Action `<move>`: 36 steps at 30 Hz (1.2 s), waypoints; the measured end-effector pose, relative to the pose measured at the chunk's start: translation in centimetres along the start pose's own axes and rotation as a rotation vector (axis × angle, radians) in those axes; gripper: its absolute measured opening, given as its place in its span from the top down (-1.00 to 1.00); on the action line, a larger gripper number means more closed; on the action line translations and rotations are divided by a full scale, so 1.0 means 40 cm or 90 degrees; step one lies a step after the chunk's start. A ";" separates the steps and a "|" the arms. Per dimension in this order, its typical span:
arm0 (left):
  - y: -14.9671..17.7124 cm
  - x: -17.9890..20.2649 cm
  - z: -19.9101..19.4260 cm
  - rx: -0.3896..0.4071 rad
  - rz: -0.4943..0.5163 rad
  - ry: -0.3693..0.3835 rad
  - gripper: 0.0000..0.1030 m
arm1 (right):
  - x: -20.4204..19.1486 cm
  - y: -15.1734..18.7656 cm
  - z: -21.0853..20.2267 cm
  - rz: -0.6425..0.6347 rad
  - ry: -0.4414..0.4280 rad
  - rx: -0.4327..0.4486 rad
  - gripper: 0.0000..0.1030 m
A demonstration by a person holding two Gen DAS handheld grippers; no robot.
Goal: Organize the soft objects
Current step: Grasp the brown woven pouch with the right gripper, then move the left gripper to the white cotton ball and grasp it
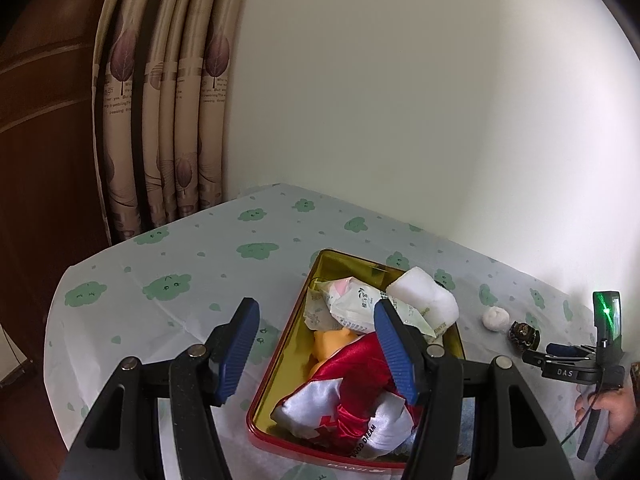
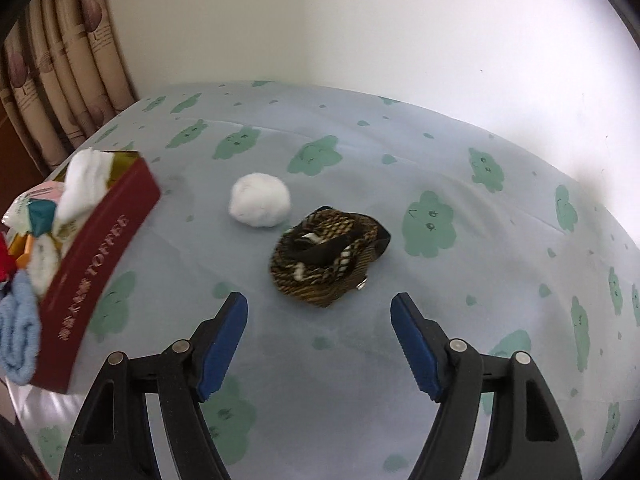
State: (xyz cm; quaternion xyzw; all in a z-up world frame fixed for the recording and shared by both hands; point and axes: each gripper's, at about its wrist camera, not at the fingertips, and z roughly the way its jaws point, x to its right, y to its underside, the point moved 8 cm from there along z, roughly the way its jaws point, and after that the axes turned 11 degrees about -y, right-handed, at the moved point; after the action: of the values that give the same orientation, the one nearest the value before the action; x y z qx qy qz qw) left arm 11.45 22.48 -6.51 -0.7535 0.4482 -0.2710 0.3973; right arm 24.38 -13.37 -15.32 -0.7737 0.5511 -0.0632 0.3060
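A red tin with a gold inside (image 1: 280, 344) holds a red-and-white satin cloth (image 1: 352, 400), white packets (image 1: 348, 304), an orange item (image 1: 332, 344) and a white roll (image 1: 424, 296). My left gripper (image 1: 316, 344) is open and empty above the tin. In the right wrist view the tin (image 2: 96, 264) stands at the left, with a blue cloth (image 2: 16, 336) at its near end. A white cotton ball (image 2: 260, 200) and a coiled brown patterned fabric (image 2: 326, 256) lie on the tablecloth. My right gripper (image 2: 320, 336) is open and empty, just short of the brown fabric.
The table has a pale cloth with green cloud prints (image 2: 428, 224). A white wall runs behind it, and a curtain (image 1: 160, 120) hangs at the back left. The table's left edge (image 1: 60, 300) drops to a dark floor. The right gripper and hand (image 1: 592, 364) show in the left wrist view.
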 end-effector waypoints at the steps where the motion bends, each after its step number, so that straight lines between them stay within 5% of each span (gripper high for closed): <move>1: 0.001 0.002 0.000 0.001 0.004 -0.002 -0.19 | 0.006 0.001 0.002 -0.002 0.000 0.002 -0.42; 11: -0.003 0.022 -0.011 0.027 0.025 0.008 -0.19 | 0.046 -0.051 0.090 -0.013 0.012 -0.002 -0.47; 15: 0.000 0.037 -0.013 0.040 0.049 0.004 -0.19 | 0.054 -0.058 0.088 -0.010 0.011 0.012 -0.02; 20: 0.010 0.056 -0.010 0.041 0.077 0.000 -0.19 | 0.051 -0.049 0.071 -0.020 0.009 0.020 0.28; 36: 0.028 0.132 -0.038 0.040 0.122 0.018 -0.19 | 0.121 0.071 -0.068 -0.006 0.029 0.038 0.38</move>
State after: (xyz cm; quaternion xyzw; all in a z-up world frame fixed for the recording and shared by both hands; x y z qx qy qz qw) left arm 12.15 16.92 -6.35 -0.6903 0.5153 -0.2563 0.4385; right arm 22.72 -19.36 -15.82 -0.7654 0.5520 -0.0985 0.3157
